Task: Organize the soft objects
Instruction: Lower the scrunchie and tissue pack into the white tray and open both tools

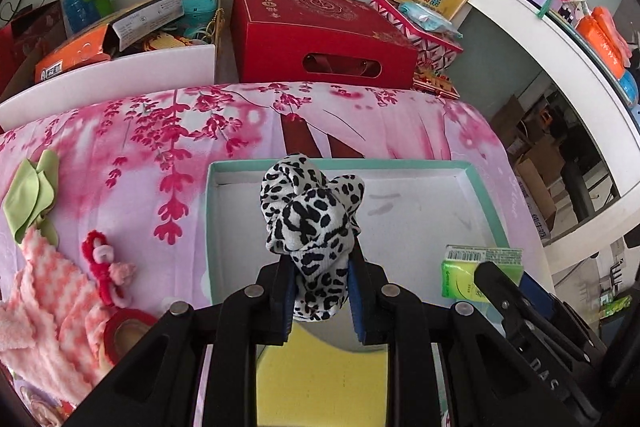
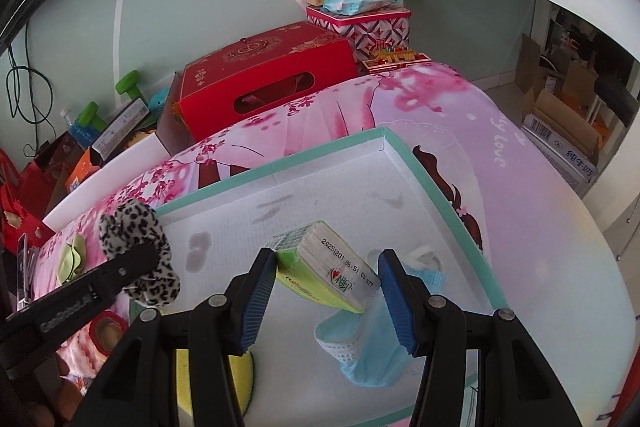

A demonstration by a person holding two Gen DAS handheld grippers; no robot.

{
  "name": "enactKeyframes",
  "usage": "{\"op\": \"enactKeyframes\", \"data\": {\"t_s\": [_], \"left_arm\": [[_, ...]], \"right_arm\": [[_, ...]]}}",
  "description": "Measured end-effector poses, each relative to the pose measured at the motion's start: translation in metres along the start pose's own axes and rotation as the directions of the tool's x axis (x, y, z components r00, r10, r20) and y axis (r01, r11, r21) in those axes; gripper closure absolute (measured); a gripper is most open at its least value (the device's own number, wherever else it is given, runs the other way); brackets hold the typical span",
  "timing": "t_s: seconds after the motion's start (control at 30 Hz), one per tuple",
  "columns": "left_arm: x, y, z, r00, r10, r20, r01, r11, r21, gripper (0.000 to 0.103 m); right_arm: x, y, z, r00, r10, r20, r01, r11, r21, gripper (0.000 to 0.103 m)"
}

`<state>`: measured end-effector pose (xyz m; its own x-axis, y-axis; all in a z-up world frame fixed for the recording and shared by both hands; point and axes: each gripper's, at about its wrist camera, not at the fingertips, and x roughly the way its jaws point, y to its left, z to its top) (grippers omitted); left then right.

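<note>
My left gripper [image 1: 320,283] is shut on a black-and-white leopard-print cloth [image 1: 310,223] and holds it over the near left part of the teal-rimmed white box [image 1: 476,183]. The cloth also shows in the right wrist view [image 2: 136,247]. My right gripper [image 2: 326,291] is open inside the box [image 2: 404,151], its fingers on either side of a green tissue pack [image 2: 324,271] that also shows in the left wrist view [image 1: 464,271]. A blue face mask [image 2: 360,351] and a yellow sponge [image 2: 216,387] lie in the box.
On the pink floral cloth [image 1: 200,155] left of the box lie a green cloth [image 1: 30,195], a pink fuzzy towel [image 1: 44,303], a red-pink plush [image 1: 106,267] and a red tape roll [image 1: 124,331]. A red gift box [image 1: 320,35] and cartons stand behind.
</note>
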<state>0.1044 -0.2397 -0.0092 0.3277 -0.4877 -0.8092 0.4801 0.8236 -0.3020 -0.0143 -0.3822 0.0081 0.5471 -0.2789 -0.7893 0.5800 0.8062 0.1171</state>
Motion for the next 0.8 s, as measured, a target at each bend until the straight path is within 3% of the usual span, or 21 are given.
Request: {"op": "enactKeyframes", "data": {"t_s": [0.07, 0.13, 0.2, 0.3, 0.53, 0.6, 0.67, 0.8], "left_arm": [[0.006, 0.002, 0.0, 1.0, 0.01, -0.011, -0.01, 1.0, -0.005, 0.078], [0.009, 0.005, -0.001, 1.0, 0.017, -0.02, -0.017, 1.0, -0.017, 0.068], [0.01, 0.008, -0.002, 0.999, 0.032, -0.023, -0.032, 0.999, -0.03, 0.049], [0.005, 0.011, -0.004, 0.999, 0.051, -0.016, -0.051, 0.998, -0.027, 0.047], [-0.009, 0.014, 0.0, 0.994, 0.103, 0.041, -0.102, 0.995, -0.019, 0.022], [-0.011, 0.017, 0.0, 0.988, 0.145, 0.056, -0.144, 0.989, -0.025, 0.009], [-0.012, 0.021, -0.001, 0.976, 0.202, 0.077, -0.2, 0.979, -0.032, 0.005], [-0.011, 0.03, -0.002, 0.967, 0.244, 0.072, -0.241, 0.97, -0.043, 0.005]], "right_arm": [[0.001, 0.0, 0.0, 1.0, -0.005, -0.003, 0.005, 1.0, -0.001, 0.047], [0.001, -0.001, 0.0, 1.0, -0.006, -0.004, 0.006, 1.0, 0.001, 0.046], [0.0, -0.001, 0.0, 1.0, -0.014, -0.002, 0.014, 1.0, 0.002, 0.046], [-0.001, -0.002, 0.001, 1.0, -0.024, 0.0, 0.024, 1.0, 0.007, 0.044], [-0.003, -0.001, 0.003, 0.999, -0.04, 0.011, 0.04, 0.999, 0.001, 0.014], [-0.002, -0.001, 0.002, 0.998, -0.066, 0.012, 0.066, 0.998, -0.008, 0.008], [-0.001, -0.001, 0.002, 0.997, -0.079, 0.01, 0.079, 0.997, -0.014, 0.0], [0.0, -0.002, 0.002, 0.996, -0.09, 0.011, 0.09, 0.996, -0.014, 0.0]]}}
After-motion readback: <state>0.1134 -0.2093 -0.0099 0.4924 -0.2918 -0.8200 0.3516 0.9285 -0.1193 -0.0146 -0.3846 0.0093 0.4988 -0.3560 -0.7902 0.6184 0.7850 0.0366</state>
